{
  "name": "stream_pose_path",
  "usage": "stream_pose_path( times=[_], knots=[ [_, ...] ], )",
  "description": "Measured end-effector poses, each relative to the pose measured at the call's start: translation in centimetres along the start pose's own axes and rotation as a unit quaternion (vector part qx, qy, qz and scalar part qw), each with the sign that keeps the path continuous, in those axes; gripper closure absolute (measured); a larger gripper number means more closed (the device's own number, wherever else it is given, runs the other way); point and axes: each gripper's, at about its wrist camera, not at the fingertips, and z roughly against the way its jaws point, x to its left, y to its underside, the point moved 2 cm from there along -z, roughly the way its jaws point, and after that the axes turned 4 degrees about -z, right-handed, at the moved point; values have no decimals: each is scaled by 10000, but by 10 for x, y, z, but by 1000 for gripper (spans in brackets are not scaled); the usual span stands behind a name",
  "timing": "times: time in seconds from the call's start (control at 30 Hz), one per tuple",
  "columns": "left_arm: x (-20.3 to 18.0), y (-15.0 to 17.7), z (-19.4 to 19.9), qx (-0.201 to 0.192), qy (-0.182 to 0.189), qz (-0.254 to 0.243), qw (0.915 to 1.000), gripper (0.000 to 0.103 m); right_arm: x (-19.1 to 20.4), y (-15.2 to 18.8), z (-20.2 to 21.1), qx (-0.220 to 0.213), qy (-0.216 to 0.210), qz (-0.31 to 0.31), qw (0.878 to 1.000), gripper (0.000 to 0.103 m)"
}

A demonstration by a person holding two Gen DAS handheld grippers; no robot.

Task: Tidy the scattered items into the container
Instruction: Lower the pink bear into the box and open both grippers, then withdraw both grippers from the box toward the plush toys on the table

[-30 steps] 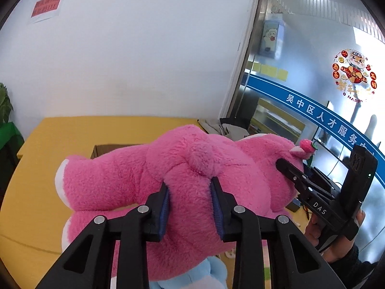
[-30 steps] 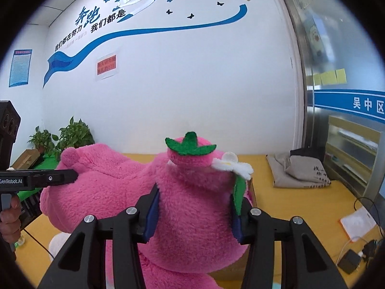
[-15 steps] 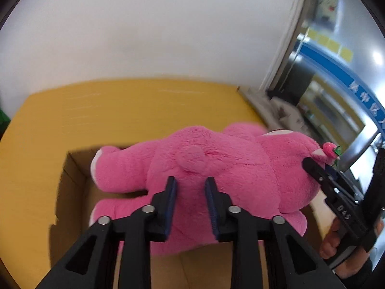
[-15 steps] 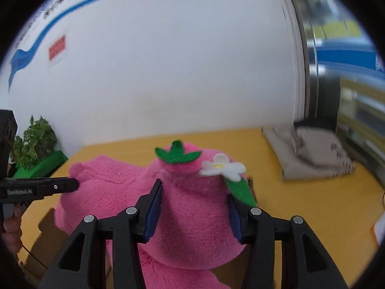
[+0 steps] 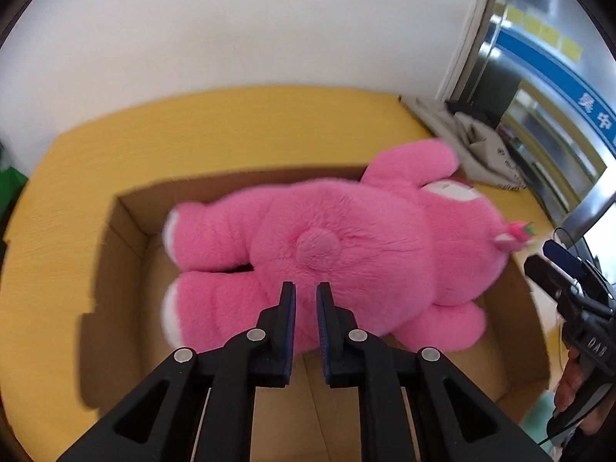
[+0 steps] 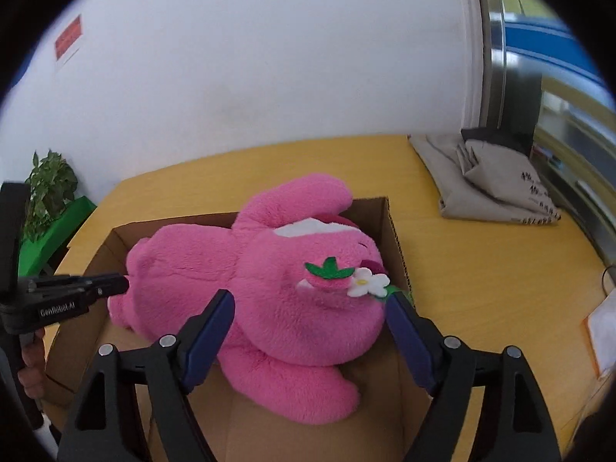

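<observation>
Inside the cardboard box (image 5: 127,238) on the yellow table (image 5: 238,127), the pink plush (image 5: 346,238) lay on its side. Its legs with white soles pointed toward the box's left wall in the left wrist view. Its head sat at the right end. One arm stuck up over the far rim. The near arm rested on the box floor.

Left gripper (image 5: 306,300): jaws nearly closed but easing apart, with a narrow gap between the blue pads. Nothing was between them. The tips stood just in front of the plush's rump, below its round tail (image 5: 317,244); contact could not be judged. From the right wrist view this gripper (image 6: 115,285) came in from the left, tip near the plush's hind end, and a hand (image 6: 32,358) was partly seen on its grip.

Right gripper (image 6: 308,304): jaws opening, spread wide on either side of the plush's head. The left pad stood clear of the fur. The right pad was just beside the white felt flower (image 6: 369,283) and green leaf; touching or not could not be told. The strawberry ear (image 6: 327,273) sat between the fingers. No pinch on the plush was visible.

Beyond the box at the right, folded grey cloth (image 6: 489,188) lay on the table, well apart. A potted plant (image 6: 50,188) stood off the table's far left corner.
</observation>
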Motion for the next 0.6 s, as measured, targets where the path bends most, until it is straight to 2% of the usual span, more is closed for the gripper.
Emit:
stream_pose_path(
  times=[0.03, 0.07, 0.1, 0.13, 0.2, 0.3, 0.47, 0.6],
  knots=[
    [2, 4, 27, -210, -35, -10, 9998, 78, 3, 2, 18, -112, -33, 171, 9998, 20],
    [2, 8, 51, -400, -81, -10, 9992, 45, 7, 6, 39, -222, -105, 299, 9993, 19],
    [-2, 15, 77, -617, -195, 21, 9979, 8, 10, 12, 58, -298, -179, 358, 9988, 18],
    [-3, 26, 102, -847, -290, 81, 9960, 0, 13, 18, 77, -358, -240, 390, 9983, 18],
    [-9, 52, 147, -1319, -379, 158, 9904, 0, 17, 33, 112, -493, -316, 394, 9975, 17],
    [-14, 97, 191, -1547, -454, 14, 9869, 0, 21, 61, 155, -695, -270, 337, 9966, 17],
    [-23, 168, 225, -1408, -813, 129, 9866, 0, 25, 104, 198, -743, -170, 109, 9970, 17],
    [-34, 206, 241, -1387, -654, 142, 9881, 0, 30, 138, 219, -675, -63, 160, 9976, 17]
  ],
)
